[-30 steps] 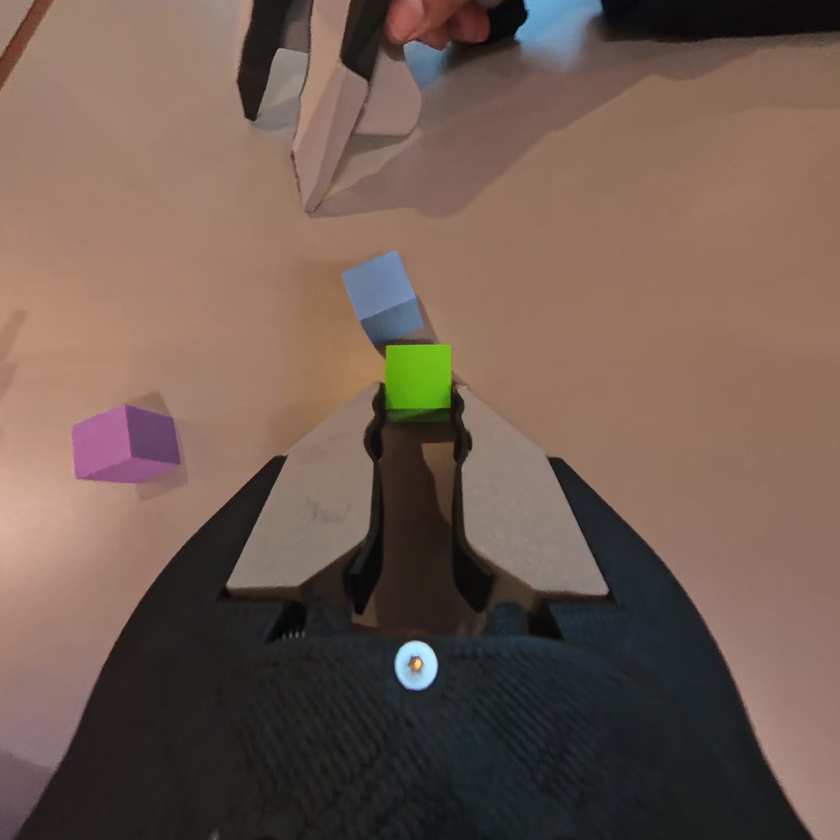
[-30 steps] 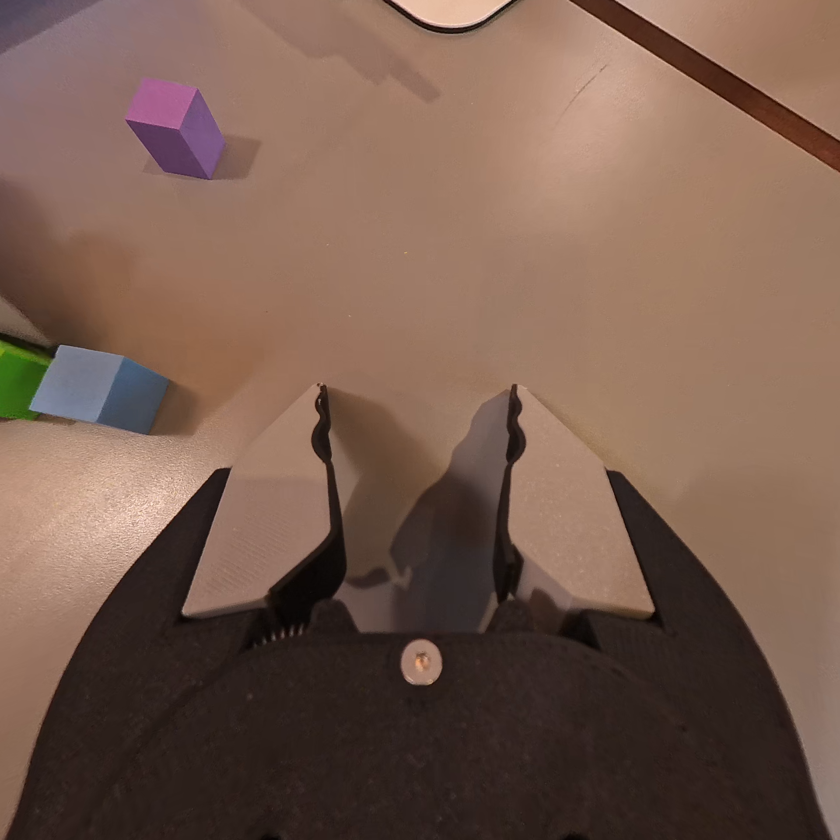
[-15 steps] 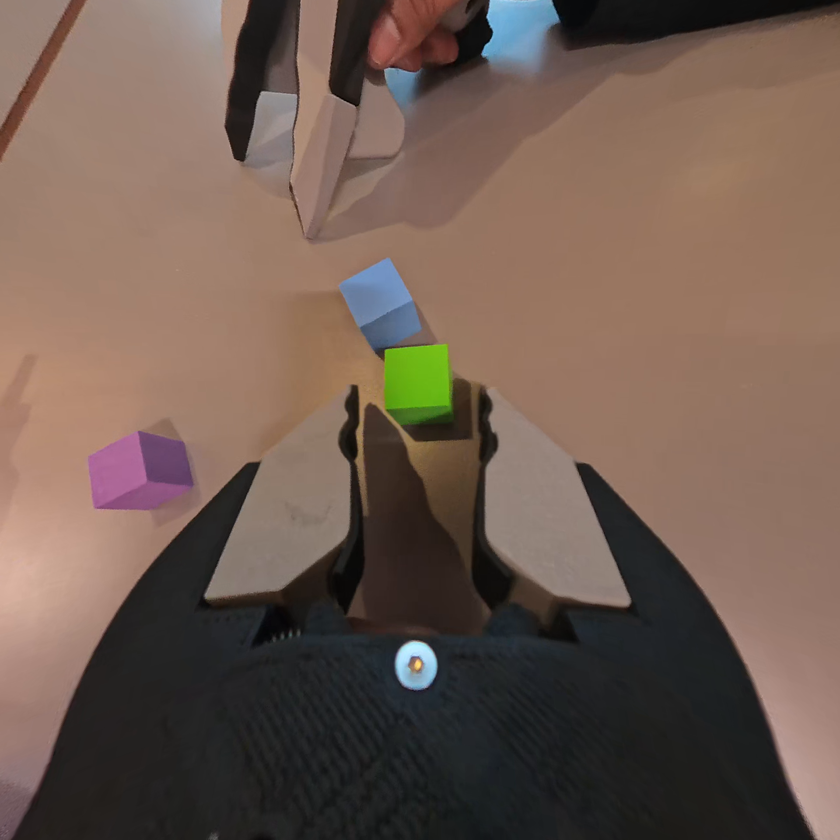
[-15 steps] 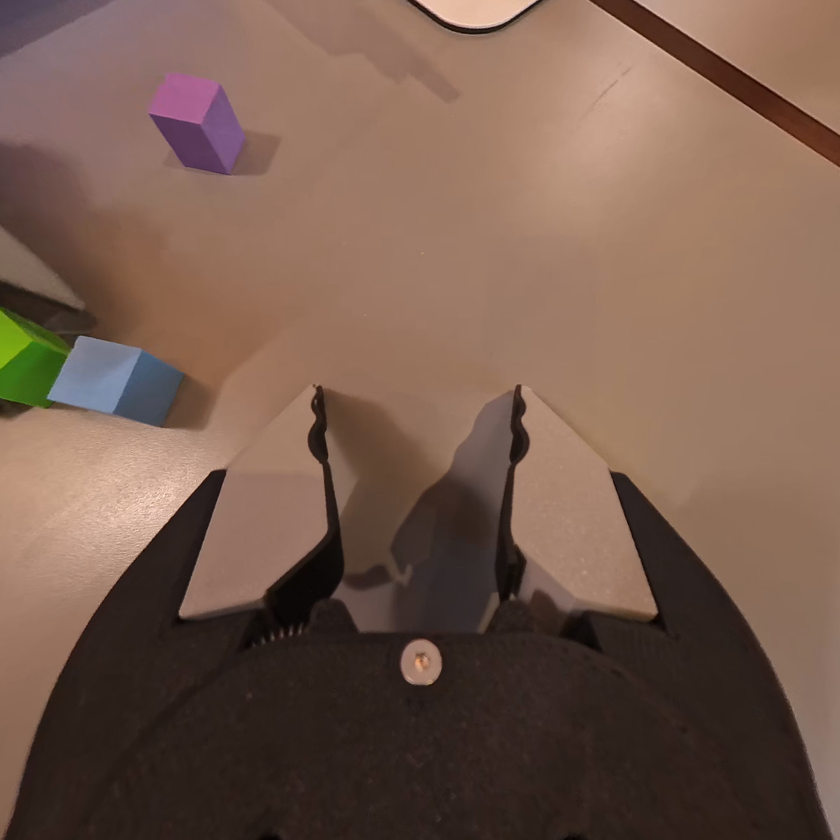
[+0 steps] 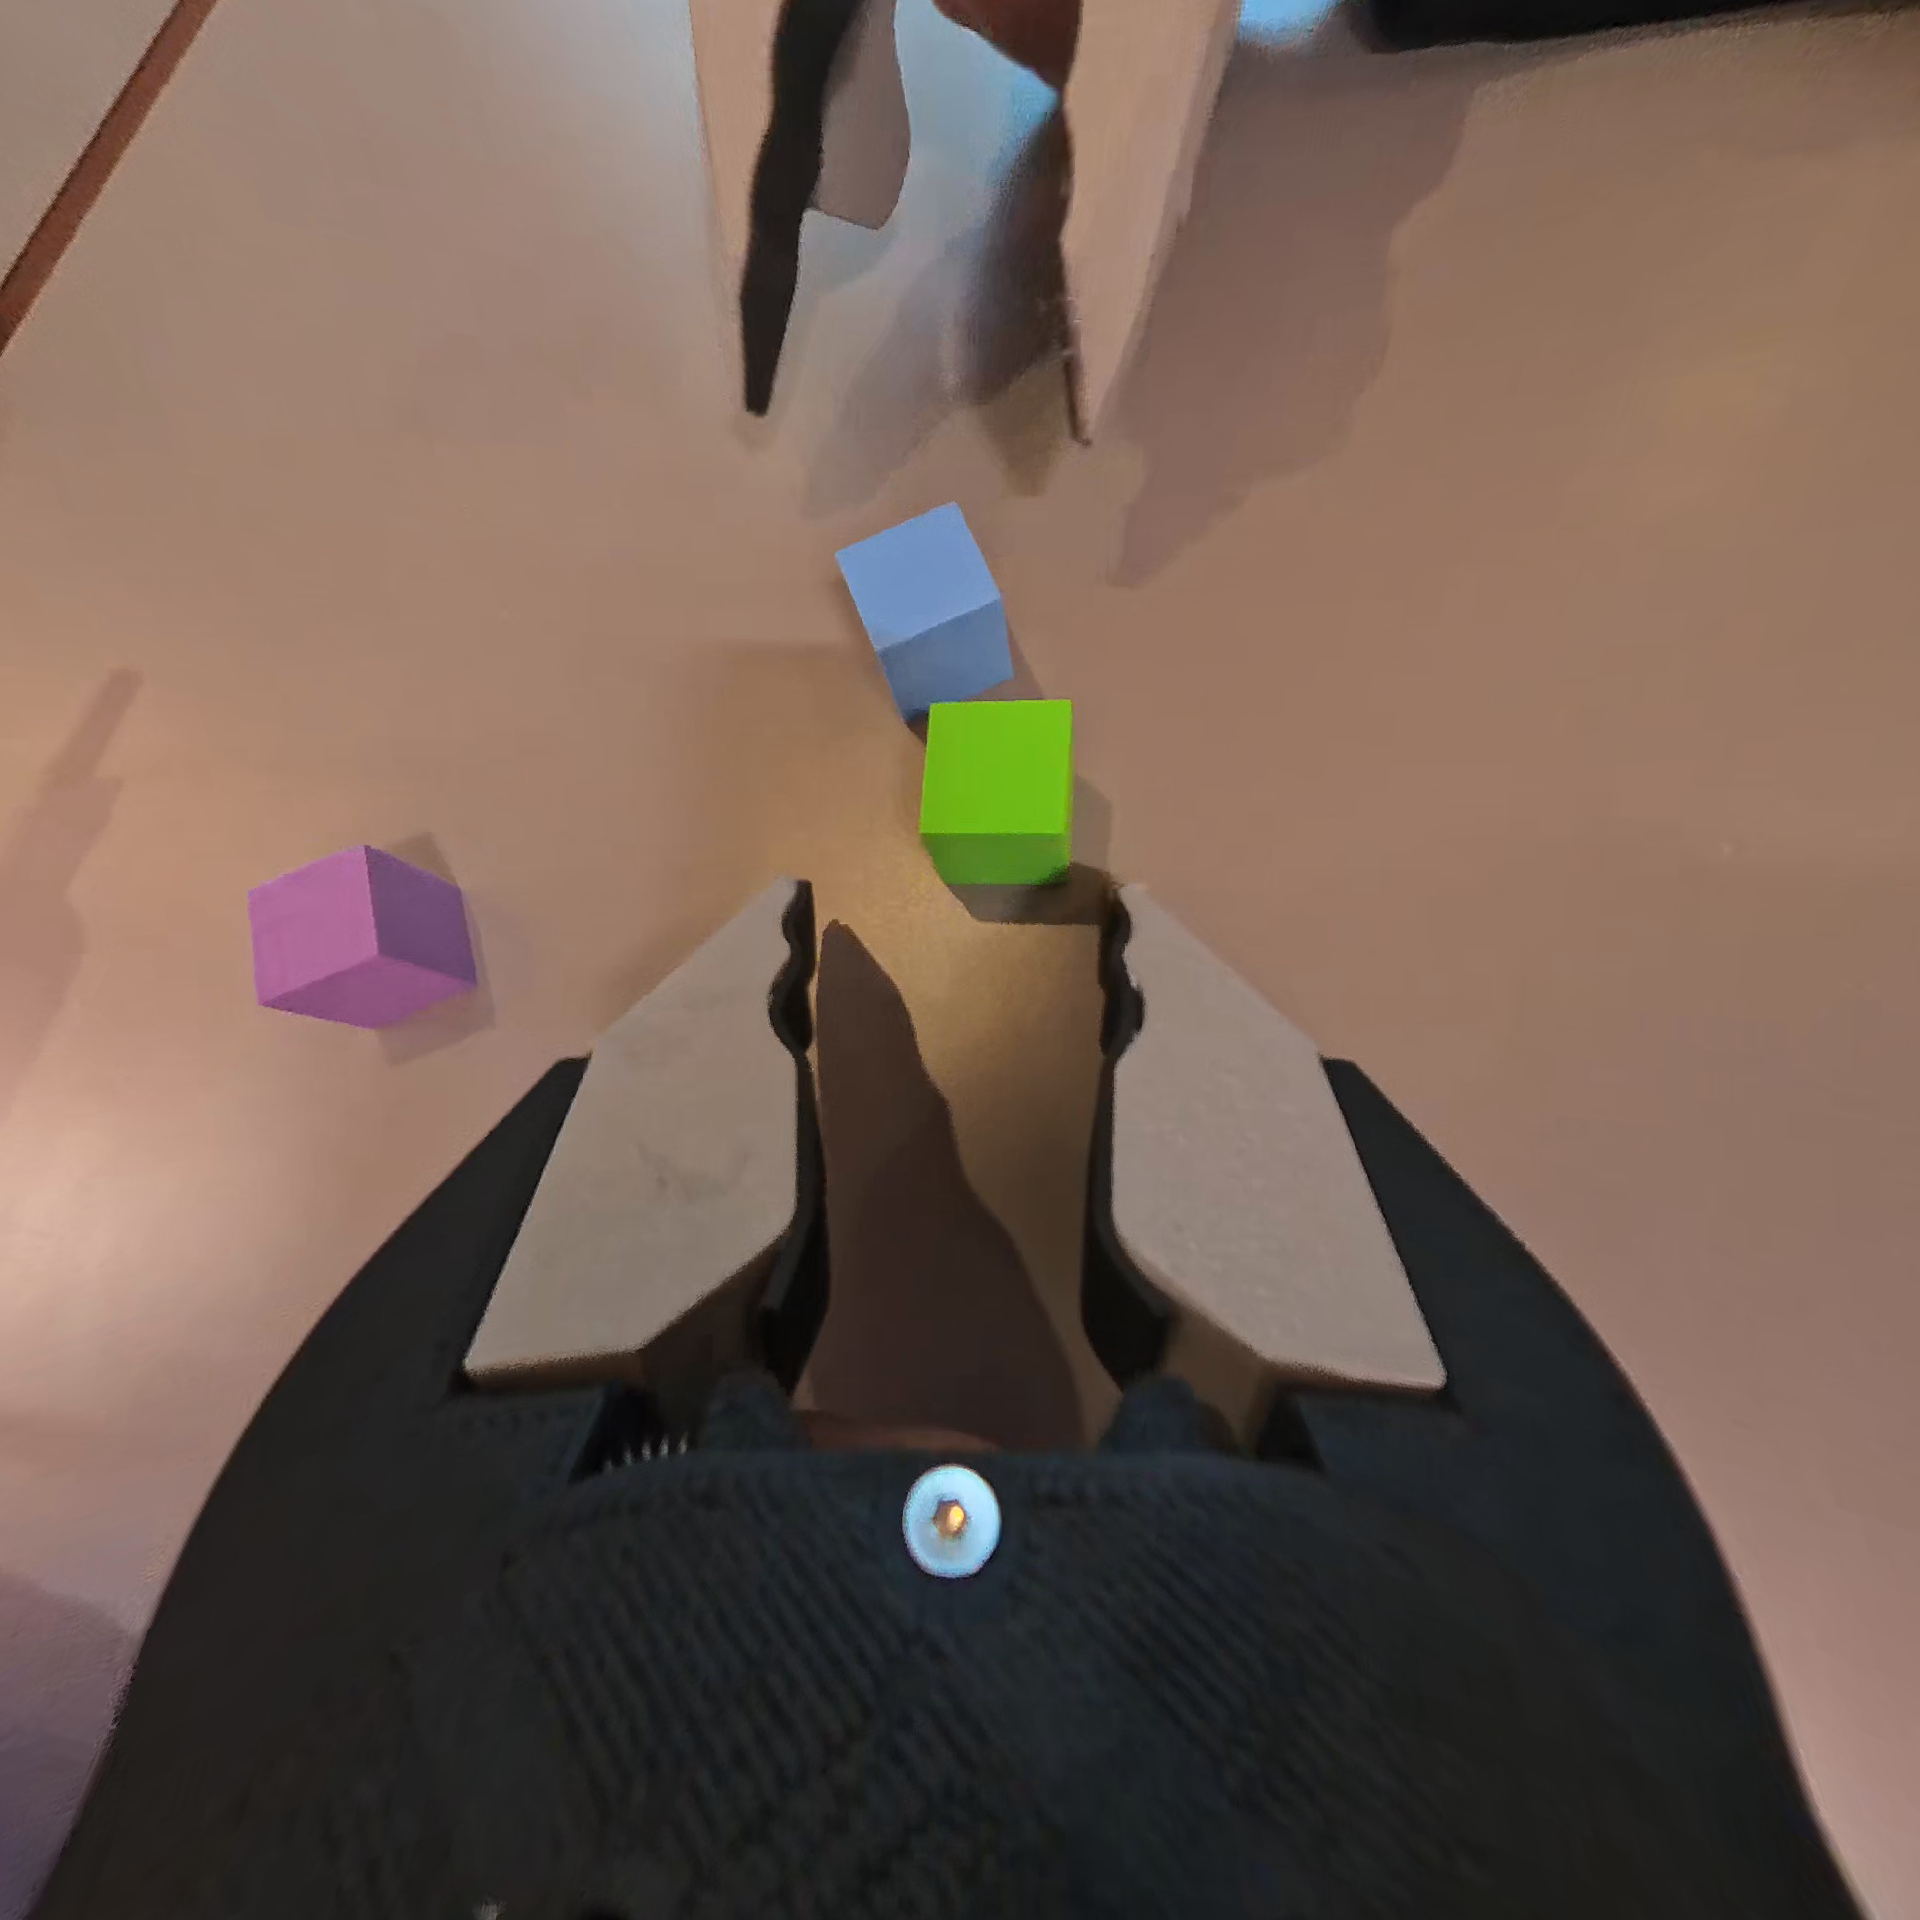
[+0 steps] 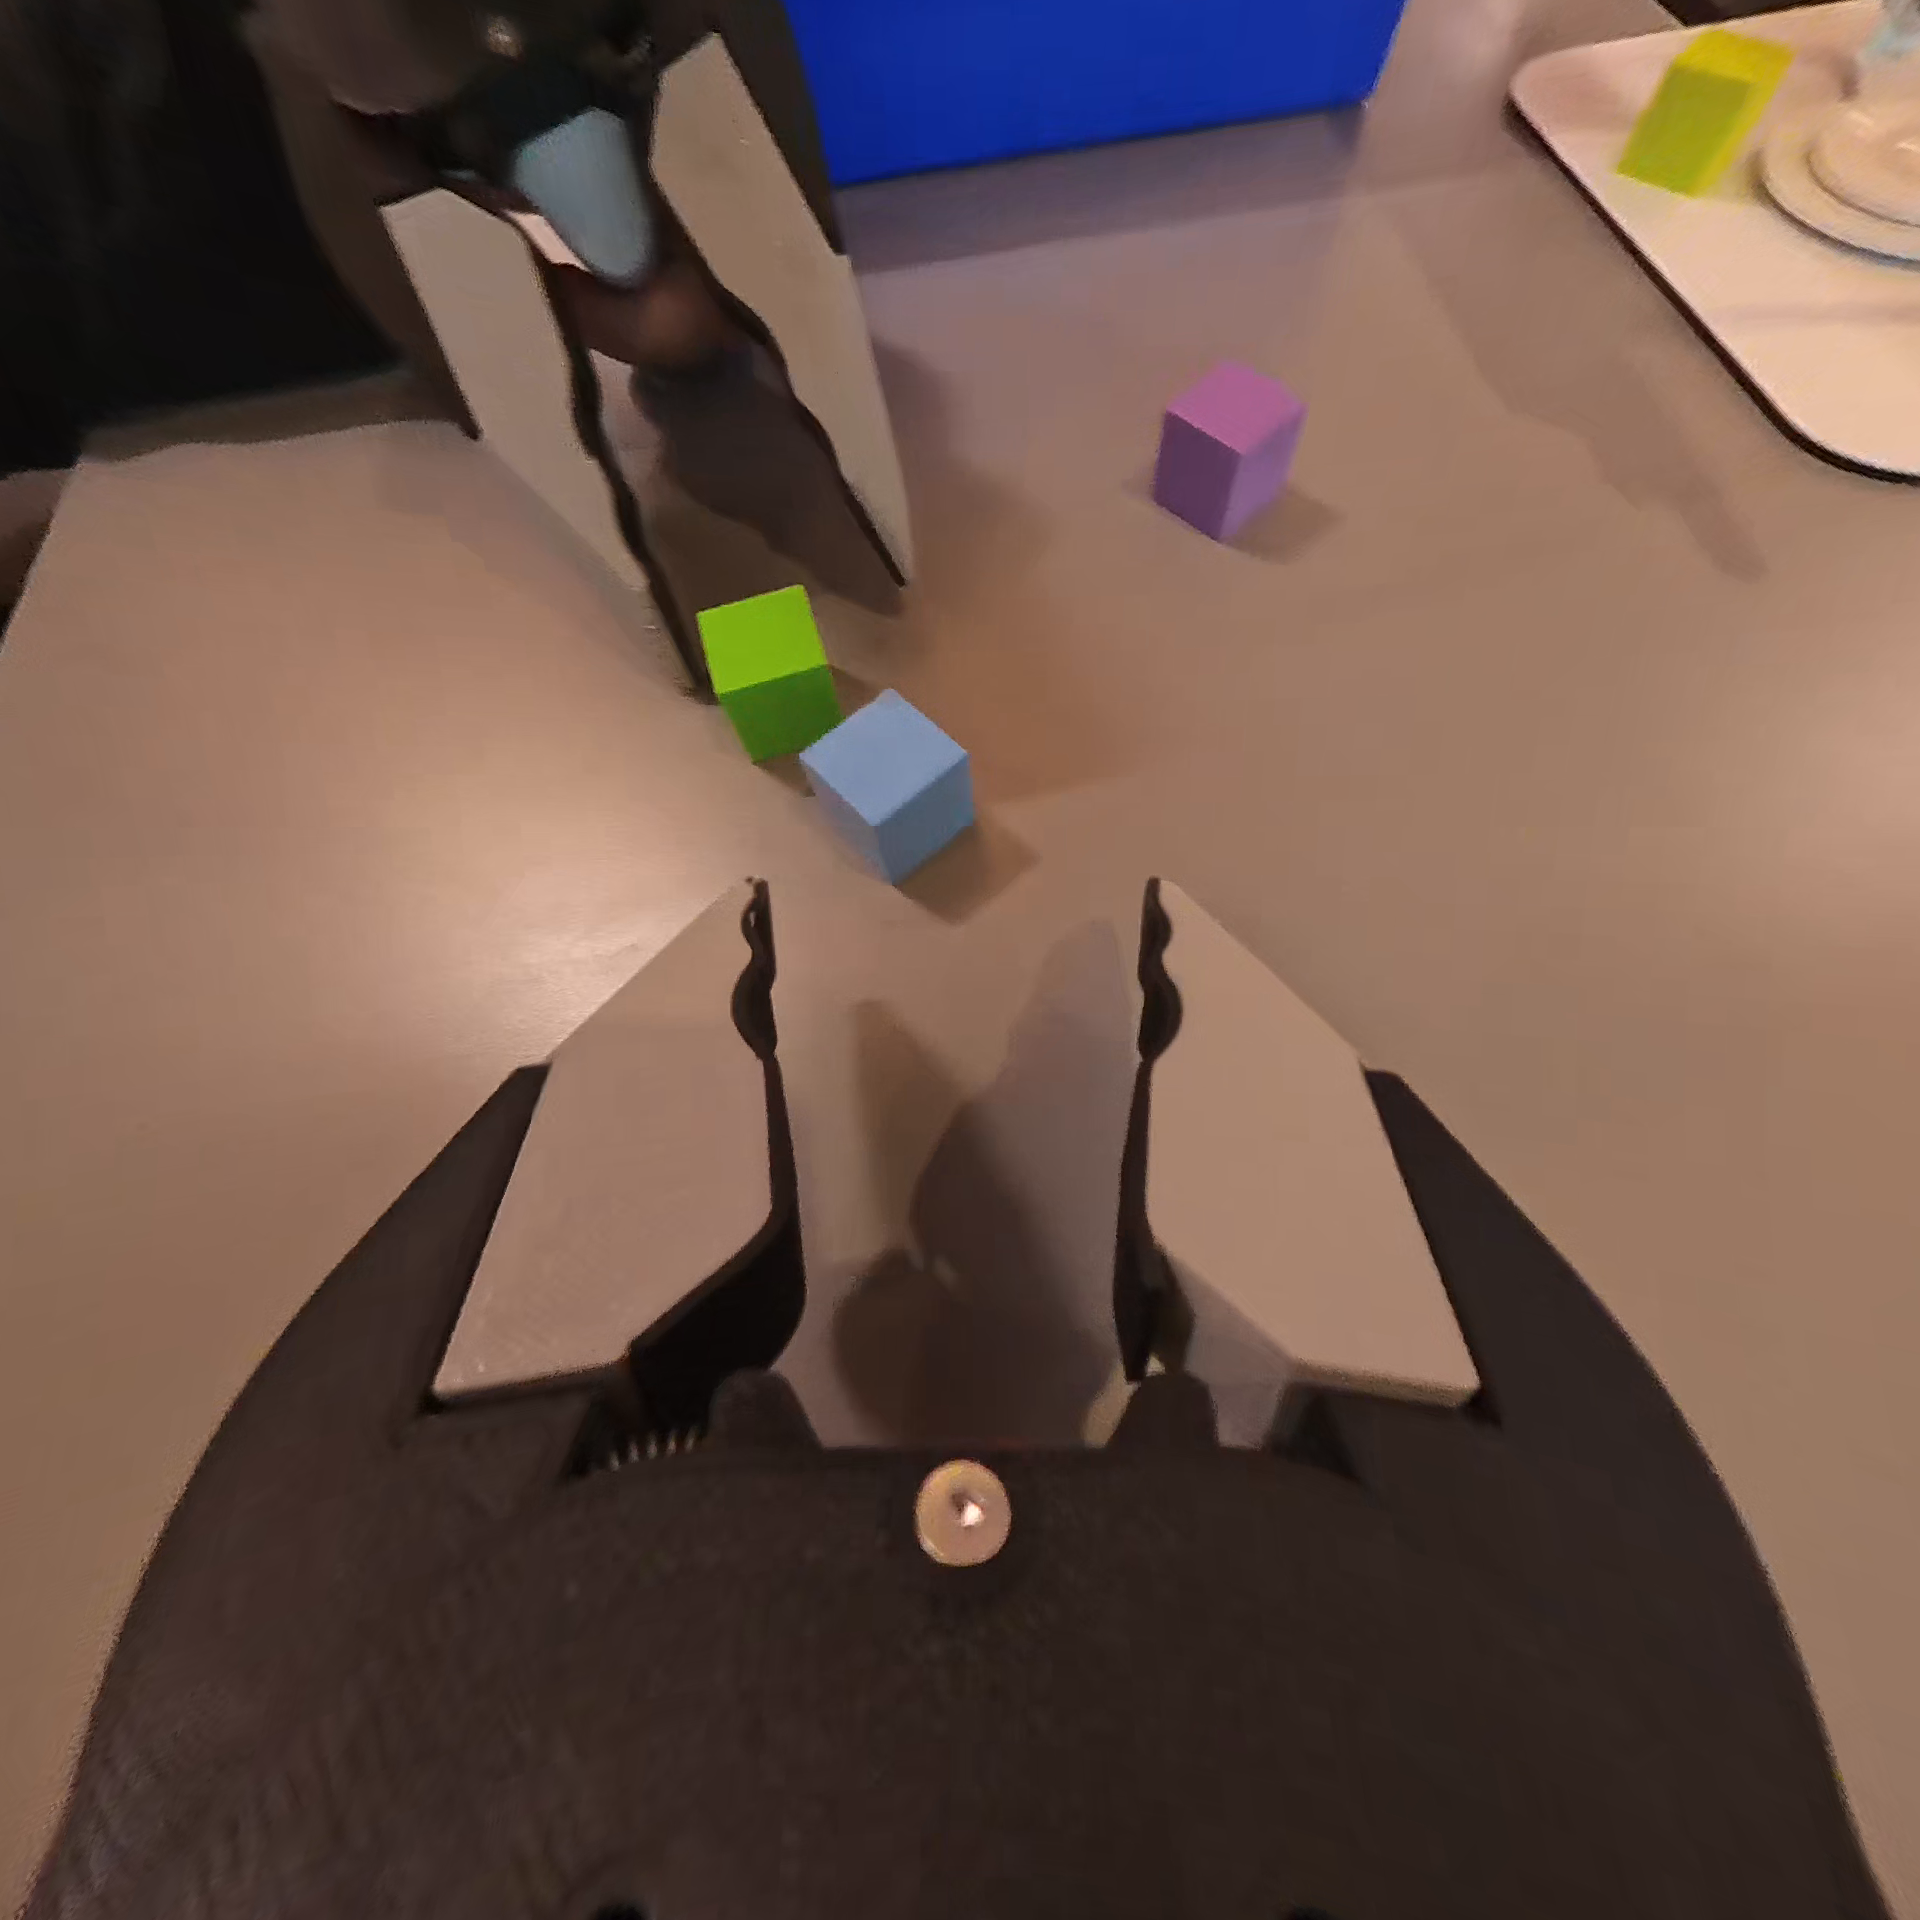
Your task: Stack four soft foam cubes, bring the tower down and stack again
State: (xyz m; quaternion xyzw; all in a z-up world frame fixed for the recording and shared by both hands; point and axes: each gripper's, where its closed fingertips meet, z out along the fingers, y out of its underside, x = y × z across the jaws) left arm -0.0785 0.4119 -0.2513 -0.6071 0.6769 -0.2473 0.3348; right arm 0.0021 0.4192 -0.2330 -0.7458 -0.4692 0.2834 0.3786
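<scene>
A green cube (image 5: 995, 790) lies on the table just beyond my left gripper (image 5: 956, 904), which is open and empty. A blue cube (image 5: 927, 613) lies right behind the green one, close to or touching it. A purple cube (image 5: 358, 940) lies apart to the left. In the right wrist view my right gripper (image 6: 951, 904) is open and empty, just short of the blue cube (image 6: 891, 784), with the green cube (image 6: 769, 670) behind it and the purple cube (image 6: 1229, 449) farther right. A yellow-green cube (image 6: 1699, 112) lies on a white tray (image 6: 1662, 270).
The other gripper (image 5: 914, 416) shows blurred beyond the blue cube in the left wrist view; the left gripper (image 6: 790, 613) stands over the green cube in the right wrist view. A blue box (image 6: 1081, 83) and glassware (image 6: 1860, 156) are at the far edge.
My left gripper let go of the green cube, opened and drew back. My right gripper swung round to face the blue and green cubes and came closer to them.
</scene>
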